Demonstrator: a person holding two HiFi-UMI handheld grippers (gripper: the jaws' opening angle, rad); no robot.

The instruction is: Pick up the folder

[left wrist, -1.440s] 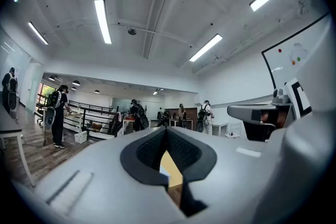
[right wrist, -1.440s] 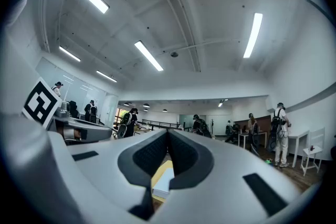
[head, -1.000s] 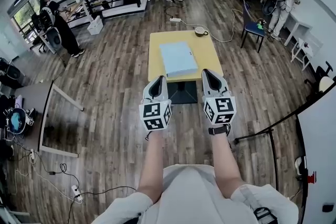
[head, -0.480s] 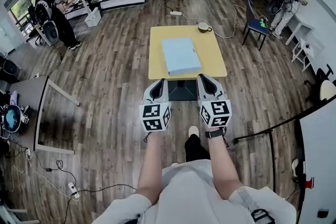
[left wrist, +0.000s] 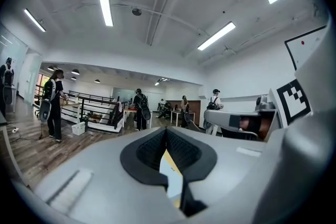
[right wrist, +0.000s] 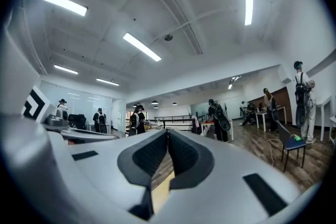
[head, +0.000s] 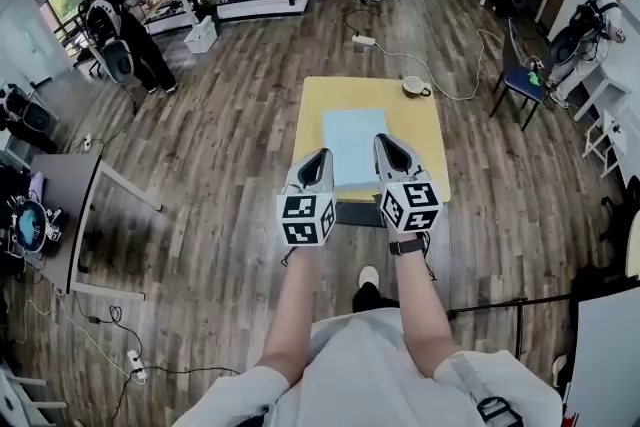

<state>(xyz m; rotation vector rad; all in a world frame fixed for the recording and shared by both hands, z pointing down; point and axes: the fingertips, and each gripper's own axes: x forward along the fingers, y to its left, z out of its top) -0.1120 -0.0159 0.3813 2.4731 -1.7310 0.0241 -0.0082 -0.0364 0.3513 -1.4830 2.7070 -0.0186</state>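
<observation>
A: Left gripper (head: 320,157) and right gripper (head: 386,141), how do the jaws stand?
B: Pressed together on both, with nothing between them. They sit side by side at centre frame.
A: Where is the folder (head: 352,143)?
B: Pale blue, flat on the yellow table (head: 427,150), just above centre. Both gripper tips overlap its lower part in the head view. A cup (head: 412,86) stands at the table's upper right corner.

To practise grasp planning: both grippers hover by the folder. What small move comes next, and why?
Probably open the jaws: the left gripper and right gripper are both shut above the near end of the folder on the table, so neither can take its edge yet.
</observation>
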